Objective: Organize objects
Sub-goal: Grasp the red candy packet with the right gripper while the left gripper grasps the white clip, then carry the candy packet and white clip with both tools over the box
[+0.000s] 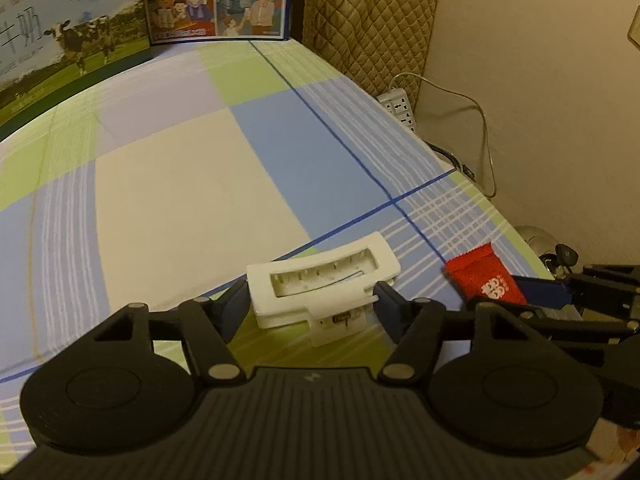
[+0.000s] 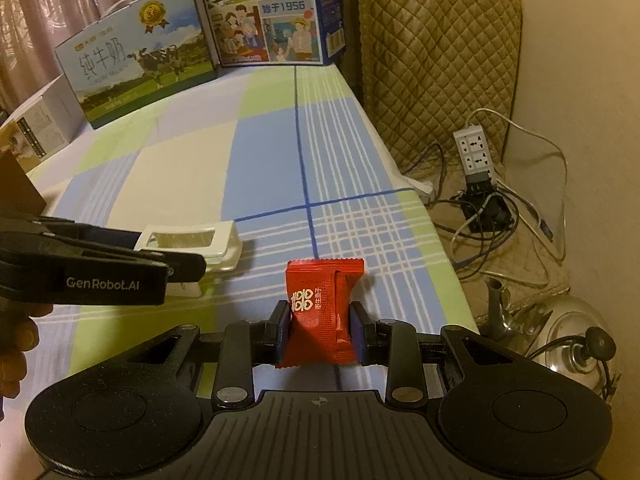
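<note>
A white plastic hair clip (image 1: pixel 324 280) lies on the checked cloth (image 1: pixel 180 184), right between the fingers of my left gripper (image 1: pixel 312 300). Both pads touch its ends, so the gripper is shut on it. The right wrist view shows the same clip (image 2: pixel 188 240) with the left gripper (image 2: pixel 168 254) reaching in from the left. My right gripper (image 2: pixel 320 328) is shut on a red candy packet (image 2: pixel 320 304), which stands upright between the pads just above the cloth. In the left wrist view the packet (image 1: pixel 484 276) appears to the right of the clip.
Two milk cartons (image 2: pixel 136 64) (image 2: pixel 268 20) stand at the far end of the cloth, a white box (image 2: pixel 44 120) at the far left. The cloth's right edge (image 2: pixel 432 216) drops to a quilted cushion (image 2: pixel 436 48), a power strip (image 2: pixel 476 152) with cables and a glass kettle (image 2: pixel 572 340).
</note>
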`<state>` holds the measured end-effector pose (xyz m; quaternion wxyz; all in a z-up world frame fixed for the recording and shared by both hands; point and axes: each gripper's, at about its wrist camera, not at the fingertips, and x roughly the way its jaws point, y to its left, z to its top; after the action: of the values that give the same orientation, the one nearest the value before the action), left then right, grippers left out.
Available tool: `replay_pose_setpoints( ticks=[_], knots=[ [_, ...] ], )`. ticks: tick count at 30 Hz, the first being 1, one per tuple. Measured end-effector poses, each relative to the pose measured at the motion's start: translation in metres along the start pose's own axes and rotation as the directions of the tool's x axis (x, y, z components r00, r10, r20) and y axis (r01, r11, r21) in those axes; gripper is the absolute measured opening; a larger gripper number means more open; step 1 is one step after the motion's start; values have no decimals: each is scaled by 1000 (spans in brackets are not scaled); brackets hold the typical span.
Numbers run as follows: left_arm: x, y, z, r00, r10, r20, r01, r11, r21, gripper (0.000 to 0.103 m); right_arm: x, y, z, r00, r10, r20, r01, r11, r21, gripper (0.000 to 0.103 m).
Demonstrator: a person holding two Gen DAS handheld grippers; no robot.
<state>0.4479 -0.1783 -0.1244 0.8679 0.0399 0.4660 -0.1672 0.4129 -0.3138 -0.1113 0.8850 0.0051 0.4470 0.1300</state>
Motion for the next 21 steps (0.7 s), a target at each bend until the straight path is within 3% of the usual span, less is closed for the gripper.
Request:
replay_pose_setpoints(
  ticks=[12,21],
  knots=[
    [-36,36,-28,999,50,-16,-51,995,-87,64,-20,25,1,998,63,32,-61,997,-46,28],
    [-98,56,-40,995,69,69,-58,986,-156,64,-45,50,4,991,114,73,-107,990,-91,28]
  ],
)
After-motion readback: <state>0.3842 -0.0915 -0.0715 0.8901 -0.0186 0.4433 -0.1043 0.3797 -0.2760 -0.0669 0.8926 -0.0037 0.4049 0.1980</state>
